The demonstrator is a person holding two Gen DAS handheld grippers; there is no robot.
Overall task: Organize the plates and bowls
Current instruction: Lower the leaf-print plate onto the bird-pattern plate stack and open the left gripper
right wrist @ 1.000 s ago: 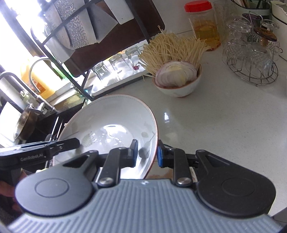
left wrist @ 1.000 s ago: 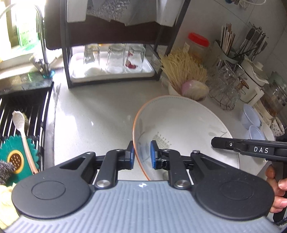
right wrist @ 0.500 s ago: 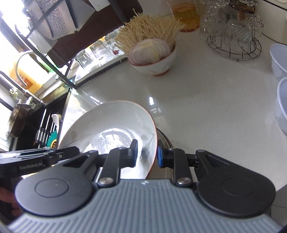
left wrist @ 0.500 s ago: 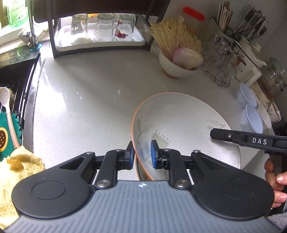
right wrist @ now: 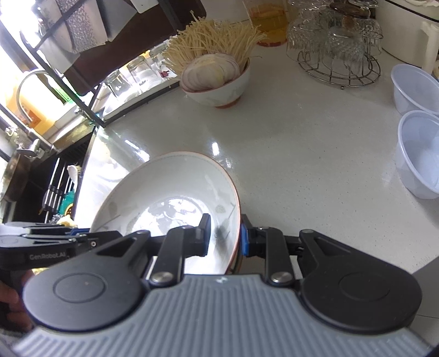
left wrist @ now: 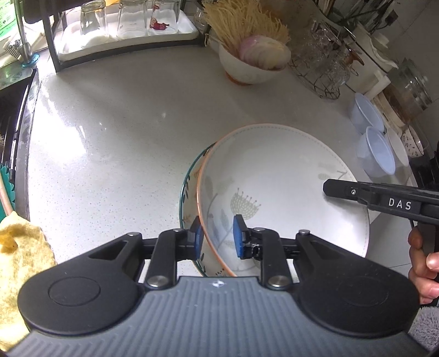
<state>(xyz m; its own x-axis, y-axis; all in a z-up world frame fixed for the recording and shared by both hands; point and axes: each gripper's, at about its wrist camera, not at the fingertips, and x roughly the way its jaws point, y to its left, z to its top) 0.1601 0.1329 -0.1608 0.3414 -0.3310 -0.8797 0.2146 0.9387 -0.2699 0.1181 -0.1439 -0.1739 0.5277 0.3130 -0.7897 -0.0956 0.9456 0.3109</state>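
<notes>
Lowering done: plate (left wrist: 282,192) now sits low centre of frame, nested on a green-rimmed plate (left wrist: 186,186) that wasn't visible a second ago. Left gripper (left wrist: 216,233) has just been opening, rim between the pads but slack. Right gripper (right wrist: 225,236) stays clamped on the opposite rim. Stack made; release next, I'd say.

A home kitchen, seen at the counter beside the sink.

A speckled white countertop (left wrist: 115,131) runs up to a sink with a curved metal faucet (right wrist: 26,90). A black rack (left wrist: 55,52) holds upturned drinking glasses (left wrist: 129,16) on a white tray, and a wire stand (right wrist: 343,74) carries more glassware. A bowl of sliced onion and enoki mushrooms (right wrist: 219,74), plastic bowls (right wrist: 419,153) and a patterned plate (left wrist: 282,186) sit about.
</notes>
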